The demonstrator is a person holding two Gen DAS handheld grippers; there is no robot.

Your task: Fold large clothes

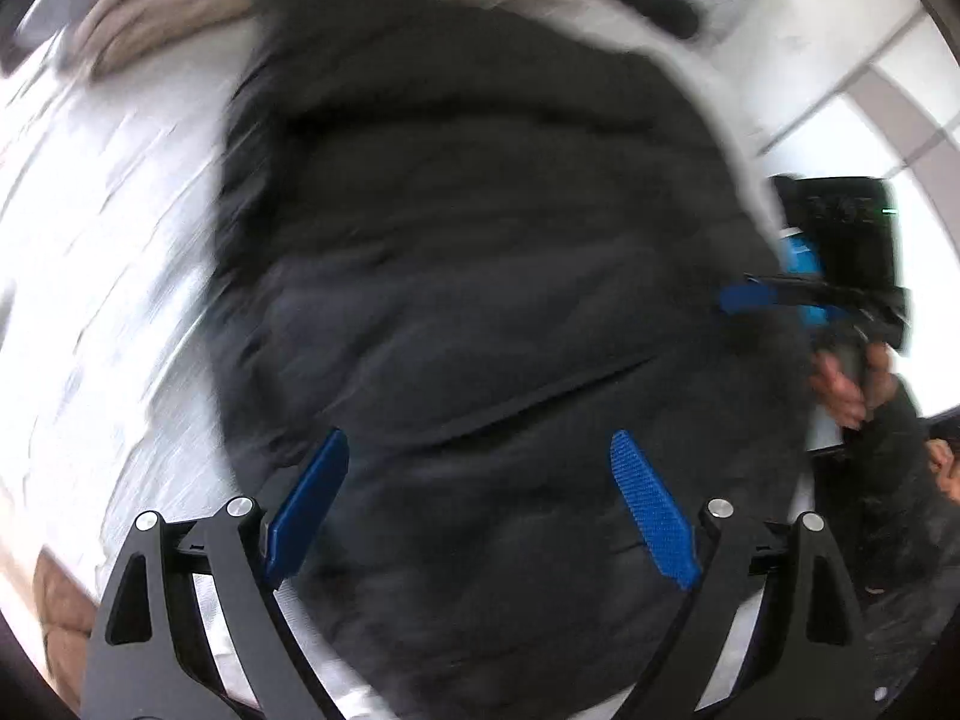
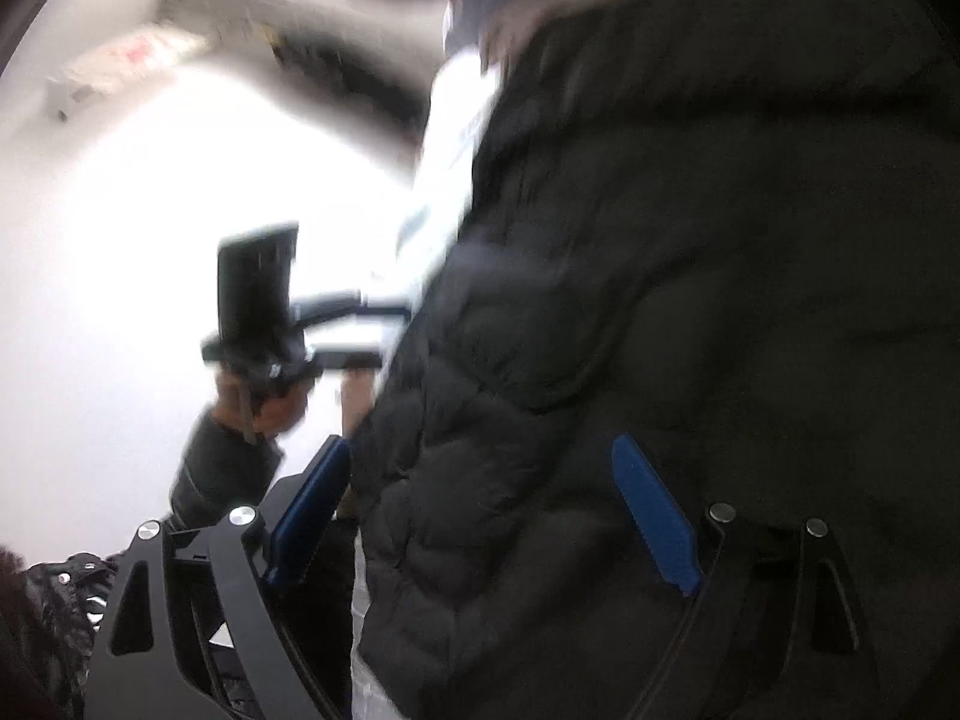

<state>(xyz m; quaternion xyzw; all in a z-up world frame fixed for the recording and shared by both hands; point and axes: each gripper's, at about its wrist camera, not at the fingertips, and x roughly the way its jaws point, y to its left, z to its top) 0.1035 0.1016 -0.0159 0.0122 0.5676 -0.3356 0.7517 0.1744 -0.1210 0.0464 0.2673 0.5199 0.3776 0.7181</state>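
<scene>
Left gripper [image 1: 480,501] and right gripper [image 2: 480,504] are hovering spread, gripping nothing; black puffer jacket [image 1: 480,252] lying ahead—each should pinch an edge squarely.

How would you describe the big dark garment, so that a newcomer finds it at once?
Look at the white surface that fills the left wrist view. The black padded jacket lies spread across its middle, quilted and puffy. The folded clothes at the far edge are pale beige and pink; it alone is black.
</scene>
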